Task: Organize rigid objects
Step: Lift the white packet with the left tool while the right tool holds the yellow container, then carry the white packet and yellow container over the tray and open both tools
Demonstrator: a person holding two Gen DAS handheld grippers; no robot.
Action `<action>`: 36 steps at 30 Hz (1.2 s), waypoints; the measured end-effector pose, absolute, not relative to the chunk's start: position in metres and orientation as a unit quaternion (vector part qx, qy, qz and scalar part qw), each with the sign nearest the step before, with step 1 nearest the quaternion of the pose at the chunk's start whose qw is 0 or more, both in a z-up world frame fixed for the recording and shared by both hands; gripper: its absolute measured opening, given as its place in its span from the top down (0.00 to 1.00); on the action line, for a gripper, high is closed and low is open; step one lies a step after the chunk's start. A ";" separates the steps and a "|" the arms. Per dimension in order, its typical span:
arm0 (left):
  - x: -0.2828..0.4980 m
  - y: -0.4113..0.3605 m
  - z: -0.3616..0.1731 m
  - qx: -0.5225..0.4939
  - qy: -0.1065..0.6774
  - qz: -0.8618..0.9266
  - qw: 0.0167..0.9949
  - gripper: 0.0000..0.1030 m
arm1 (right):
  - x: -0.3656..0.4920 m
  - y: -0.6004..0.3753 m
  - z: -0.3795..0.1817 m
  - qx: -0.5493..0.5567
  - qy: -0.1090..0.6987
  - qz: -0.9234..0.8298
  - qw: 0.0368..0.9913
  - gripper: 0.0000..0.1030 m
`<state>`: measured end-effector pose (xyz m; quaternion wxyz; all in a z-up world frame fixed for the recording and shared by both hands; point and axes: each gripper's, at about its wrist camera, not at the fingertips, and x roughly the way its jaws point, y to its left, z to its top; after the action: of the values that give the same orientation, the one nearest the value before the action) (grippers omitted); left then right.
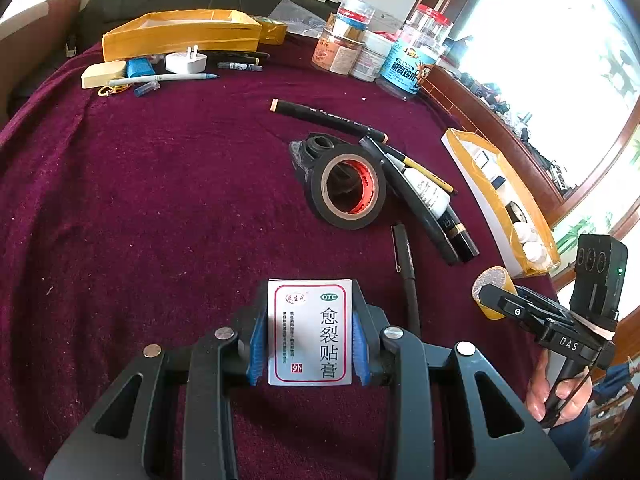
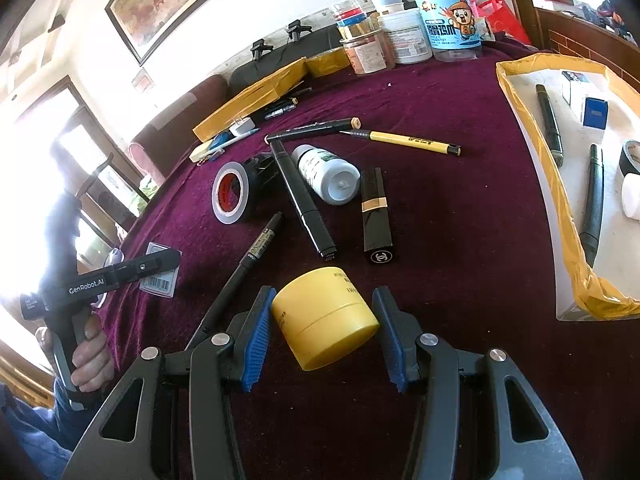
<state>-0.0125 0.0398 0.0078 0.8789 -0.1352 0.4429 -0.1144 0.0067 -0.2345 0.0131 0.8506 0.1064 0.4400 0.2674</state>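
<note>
Left gripper (image 1: pixel 310 334): jaws are closing on the white packet (image 1: pixel 310 332), both blue pads pressing its long edges, printed face up toward the camera. Edge grip is likely chosen because the packet is flat and thin.

Right gripper (image 2: pixel 324 330): jaws are bracketing the yellow jar (image 2: pixel 325 316), which is lying on its side. Left pad is touching the jar; the right pad appears to be standing slightly off it, so I cannot tell whether it is gripped.

Both are sitting low over the maroon cloth (image 1: pixel 160 200) covering the worktop.

Just beyond: a black pen (image 2: pixel 240 268), then a cluster still unsorted — tape roll (image 1: pixel 348 190), black marker (image 2: pixel 304 200), white bottle (image 2: pixel 326 174), black lipstick (image 2: pixel 376 216), yellow pencil (image 2: pixel 412 142).

To the right: the yellow-lined tray (image 2: pixel 568 236) is already holding pens, small boxes and a tape roll; probably the destination for these items. Judgement: sorting is partly done.

Far edge: a second yellow tray (image 1: pixel 180 36) with a charger (image 1: pixel 186 62) and pens beside it, and jars (image 1: pixel 416 56) standing upright.
</note>
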 end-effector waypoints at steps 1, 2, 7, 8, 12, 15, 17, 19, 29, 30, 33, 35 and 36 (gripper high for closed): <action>-0.013 0.040 0.008 -0.134 0.442 -0.113 0.880 0.69 | 0.006 -0.235 0.013 0.107 0.439 0.267 0.851 0.57; -0.013 0.040 0.008 -0.134 0.442 -0.113 0.880 0.69 | 0.006 -0.236 0.013 0.109 0.438 0.265 0.852 0.57; -0.015 0.038 0.010 -0.126 0.435 -0.109 0.885 0.69 | 0.004 -0.236 0.015 0.108 0.432 0.264 0.856 0.57; -0.016 0.037 0.011 -0.122 0.433 -0.106 0.887 0.69 | 0.003 -0.237 0.016 0.109 0.429 0.263 0.857 0.57; -0.019 0.033 0.014 -0.108 0.425 -0.102 0.893 0.69 | 0.001 -0.238 0.017 0.110 0.424 0.262 0.860 0.57; -0.019 0.033 0.014 -0.104 0.424 -0.099 0.894 0.69 | 0.001 -0.238 0.018 0.109 0.423 0.264 0.860 0.57; -0.018 0.034 0.013 -0.107 0.425 -0.100 0.893 0.69 | 0.001 -0.238 0.018 0.109 0.422 0.264 0.860 0.57; -0.017 0.034 0.013 -0.107 0.426 -0.100 0.893 0.69 | 0.001 -0.238 0.018 0.110 0.421 0.265 0.860 0.57; -0.017 0.033 0.013 -0.108 0.425 -0.101 0.893 0.69 | 0.001 -0.238 0.018 0.109 0.426 0.262 0.859 0.57; -0.016 0.033 0.013 -0.109 0.424 -0.102 0.893 0.69 | 0.001 -0.237 0.018 0.109 0.425 0.262 0.859 0.57; -0.017 0.034 0.014 -0.111 0.423 -0.103 0.894 0.69 | 0.000 -0.238 0.019 0.110 0.420 0.259 0.863 0.57; -0.018 0.035 0.015 -0.112 0.419 -0.100 0.895 0.69 | 0.000 -0.238 0.018 0.111 0.418 0.258 0.864 0.57; -0.019 0.036 0.015 -0.113 0.418 -0.098 0.896 0.69 | 0.001 -0.239 0.018 0.111 0.419 0.258 0.864 0.57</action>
<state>-0.0188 0.0363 0.0154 0.8961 -0.1125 0.4181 -0.0976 0.0008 -0.2386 0.0181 0.8635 0.1108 0.4191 0.2577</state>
